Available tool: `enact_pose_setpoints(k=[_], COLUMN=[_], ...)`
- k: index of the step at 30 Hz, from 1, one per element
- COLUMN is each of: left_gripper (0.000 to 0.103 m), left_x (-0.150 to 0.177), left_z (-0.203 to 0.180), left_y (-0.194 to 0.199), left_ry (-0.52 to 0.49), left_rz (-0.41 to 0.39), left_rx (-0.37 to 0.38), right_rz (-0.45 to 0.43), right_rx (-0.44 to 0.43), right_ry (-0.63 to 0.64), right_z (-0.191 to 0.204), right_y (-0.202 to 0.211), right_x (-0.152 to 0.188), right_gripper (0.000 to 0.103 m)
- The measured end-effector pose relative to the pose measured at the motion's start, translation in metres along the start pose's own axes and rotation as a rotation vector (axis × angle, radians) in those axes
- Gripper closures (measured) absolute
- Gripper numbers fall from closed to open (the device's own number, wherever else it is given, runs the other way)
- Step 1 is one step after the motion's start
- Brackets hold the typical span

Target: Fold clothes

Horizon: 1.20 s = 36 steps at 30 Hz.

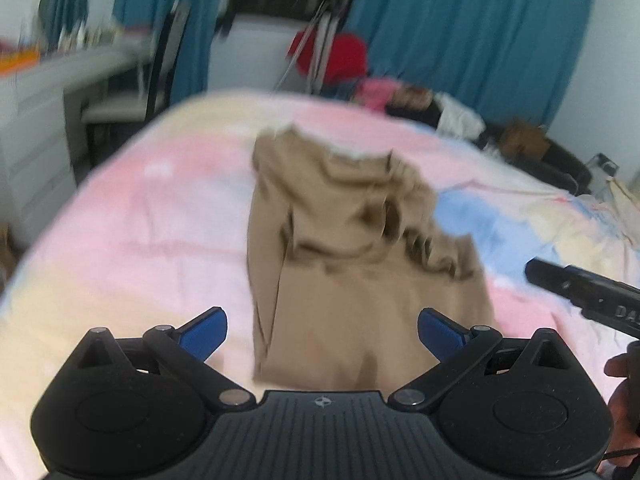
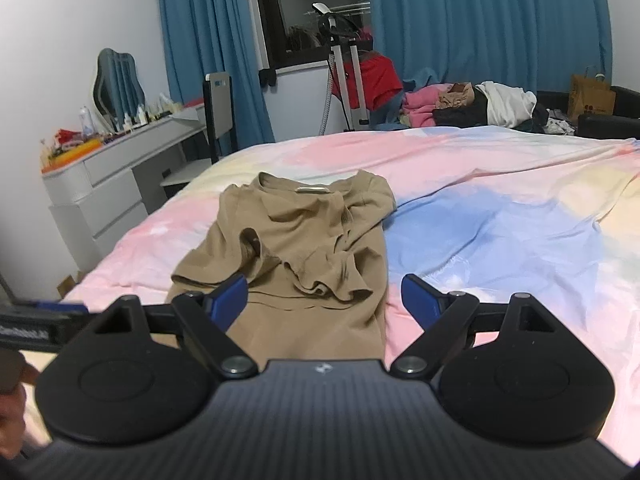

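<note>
A tan T-shirt (image 1: 344,256) lies on the bed with both sleeves folded in over its body, collar at the far end. It also shows in the right wrist view (image 2: 304,248). My left gripper (image 1: 322,334) is open and empty, above the shirt's near hem. My right gripper (image 2: 323,300) is open and empty, also over the near part of the shirt. The right gripper's black body (image 1: 584,292) shows at the right edge of the left wrist view. The left wrist view is blurred.
The bed has a pink, blue and yellow cover (image 2: 500,216). A white dresser (image 2: 108,184) with small items stands left of it. A pile of clothes (image 2: 472,104) lies beyond the far edge. A tripod (image 2: 344,80) stands before blue curtains (image 2: 480,20).
</note>
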<state>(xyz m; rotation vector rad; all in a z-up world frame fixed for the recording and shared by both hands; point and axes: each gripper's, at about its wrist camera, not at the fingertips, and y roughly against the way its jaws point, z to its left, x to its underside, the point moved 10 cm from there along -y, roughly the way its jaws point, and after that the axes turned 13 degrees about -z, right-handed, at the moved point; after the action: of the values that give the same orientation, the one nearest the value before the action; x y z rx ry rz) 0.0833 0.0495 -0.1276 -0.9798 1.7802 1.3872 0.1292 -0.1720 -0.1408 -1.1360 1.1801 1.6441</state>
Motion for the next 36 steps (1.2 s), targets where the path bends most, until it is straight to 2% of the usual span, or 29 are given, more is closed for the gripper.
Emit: enact_pose_setpoints(k=[5, 9, 11, 15, 16, 20, 22, 26, 28, 30, 32, 36], left_gripper=[0.004, 0.007, 0.008, 0.014, 0.017, 0.034, 0.049, 0.069, 0.083, 0.087, 0.089, 0.091], left_x=[0.024, 0.041, 0.046, 0.055, 0.056, 0.052, 0.050, 0.049, 0.047, 0.045, 0.041, 0.036], left_z=[0.013, 0.022, 0.025, 0.037, 0.041, 0.045, 0.047, 0.051, 0.050, 0.050, 0.048, 0.047], left_y=[-0.013, -0.027, -0.036, -0.050, -0.052, -0.054, -0.055, -0.057, -0.057, -0.055, -0.052, -0.046], left_ry=[0.202, 0.354, 0.438, 0.591, 0.623, 0.646, 0.659, 0.662, 0.664, 0.667, 0.660, 0.660], left_rz=[0.126, 0.211, 0.222, 0.221, 0.214, 0.183, 0.167, 0.148, 0.133, 0.119, 0.096, 0.056], left_rx=[0.024, 0.073, 0.090, 0.074, 0.072, 0.066, 0.061, 0.039, 0.043, 0.053, 0.062, 0.079], right_rz=[0.005, 0.011, 0.013, 0.017, 0.018, 0.029, 0.035, 0.046, 0.052, 0.068, 0.106, 0.250], right_rx=[0.012, 0.009, 0.006, -0.002, -0.001, -0.001, -0.003, -0.006, -0.010, -0.025, -0.067, -0.221], right_ry=[0.014, 0.024, 0.027, 0.034, 0.036, 0.048, 0.050, 0.052, 0.037, -0.016, -0.136, -0.531], right_z=[0.000, 0.001, 0.002, 0.004, 0.005, 0.007, 0.008, 0.010, 0.010, 0.009, 0.009, 0.014], right_y=[-0.001, -0.003, -0.005, -0.007, -0.007, -0.010, -0.011, -0.014, -0.015, -0.015, -0.015, -0.018], right_x=[0.004, 0.007, 0.007, 0.008, 0.009, 0.012, 0.014, 0.017, 0.018, 0.020, 0.023, 0.045], right_gripper=[0.018, 0.018, 0.018, 0.018, 0.018, 0.018, 0.018, 0.018, 0.018, 0.018, 0.018, 0.018])
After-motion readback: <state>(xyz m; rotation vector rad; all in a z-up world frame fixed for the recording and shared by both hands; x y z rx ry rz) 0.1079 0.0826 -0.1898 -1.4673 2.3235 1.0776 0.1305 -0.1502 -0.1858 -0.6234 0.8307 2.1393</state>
